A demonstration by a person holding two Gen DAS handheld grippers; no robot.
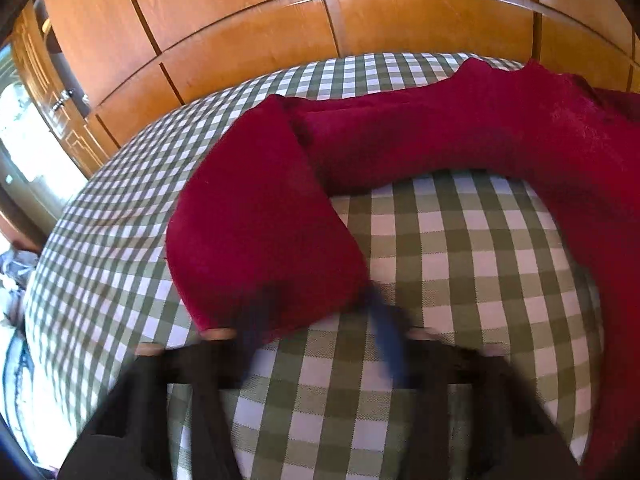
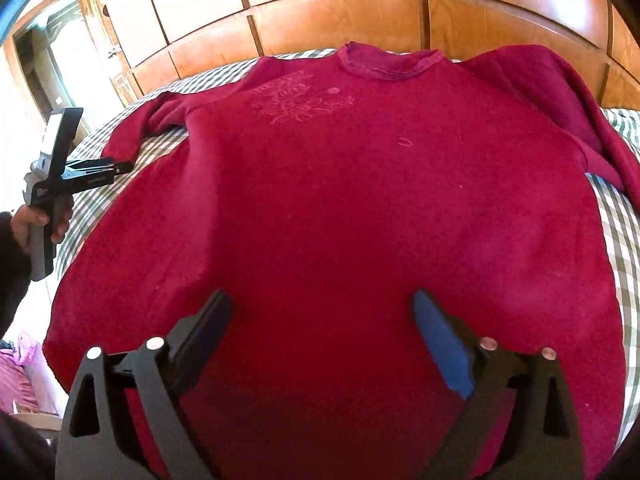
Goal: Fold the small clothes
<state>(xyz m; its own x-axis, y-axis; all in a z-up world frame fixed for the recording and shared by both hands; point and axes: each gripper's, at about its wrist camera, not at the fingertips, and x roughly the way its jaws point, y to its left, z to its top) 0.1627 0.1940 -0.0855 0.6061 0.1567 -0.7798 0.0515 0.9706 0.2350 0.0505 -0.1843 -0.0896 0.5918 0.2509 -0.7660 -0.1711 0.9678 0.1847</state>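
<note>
Red sweater (image 2: 328, 208) on checked bedspread (image 1: 460, 248)

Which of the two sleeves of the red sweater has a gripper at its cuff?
The sleeve on the picture's left: the left gripper reaches its cuff. The other sleeve lies bunched, with no gripper near.

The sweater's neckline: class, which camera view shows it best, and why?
The right wrist view. There the red sweater lies spread over the checked bedcover, with its round neckline in full sight at the far end. The left wrist view shows only a sleeve and part of the body, no neckline.
</note>
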